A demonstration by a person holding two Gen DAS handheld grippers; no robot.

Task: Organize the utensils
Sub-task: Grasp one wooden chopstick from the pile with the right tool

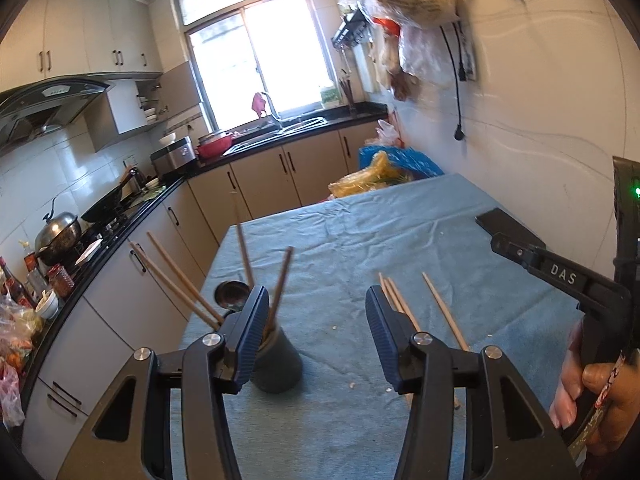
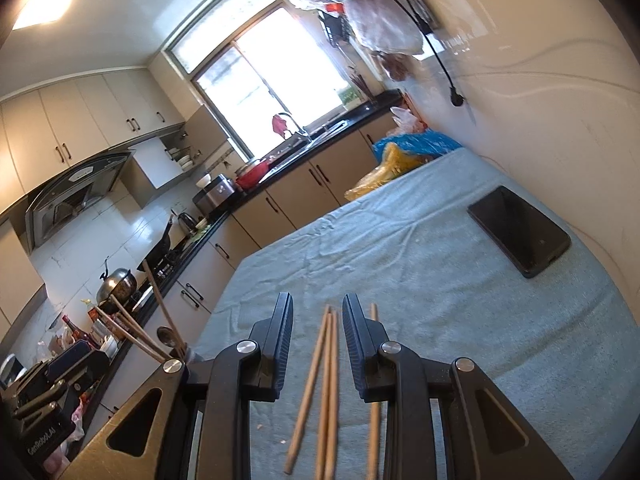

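Loose chopsticks: four long tan wooden chopsticks (image 2: 328, 384) lie flat on the blue-grey cloth-covered table (image 2: 440, 280), long axes running 6 to 12 o'clock, tips toward 12 in the right wrist view.
Holder: dark round cup (image 1: 278, 364) at the table's 9 o'clock edge, with more wooden chopsticks (image 1: 280, 288) standing in it, leaning toward 11 and 12.
Left hand-held gripper (image 1: 316, 320): released, nothing between the jaws, cup just beside its left finger.
Right hand-held gripper (image 2: 318, 332): released, jaws straddling three loose chopsticks, the fourth outside at 3 o'clock.
Phone: flat black smartphone (image 2: 520, 236) at 2 o'clock.
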